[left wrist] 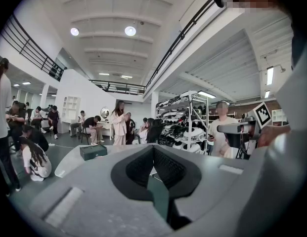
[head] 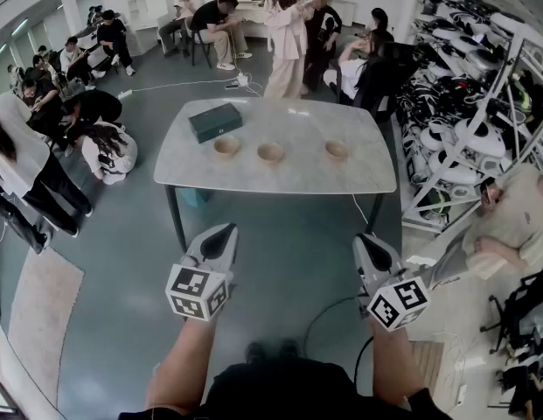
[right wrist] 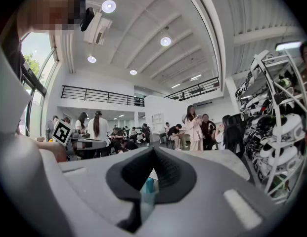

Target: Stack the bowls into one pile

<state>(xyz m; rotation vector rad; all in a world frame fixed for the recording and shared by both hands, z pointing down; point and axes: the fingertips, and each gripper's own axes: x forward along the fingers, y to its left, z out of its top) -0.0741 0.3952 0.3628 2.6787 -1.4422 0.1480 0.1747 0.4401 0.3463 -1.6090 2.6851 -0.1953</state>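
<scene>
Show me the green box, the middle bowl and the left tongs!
green box point(head: 215, 122), head view, on the middle of its lid.
middle bowl point(head: 270, 152), head view, on its hollow centre.
left tongs point(head: 226, 232), head view, at the shut tips.

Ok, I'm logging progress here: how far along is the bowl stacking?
Nothing looks done: the left bowl, middle bowl and right bowl sit apart in a row on the table. Nothing is in hand: the left gripper and right gripper hang short of the table, jaws shut and empty. All the stacking is left.
</scene>
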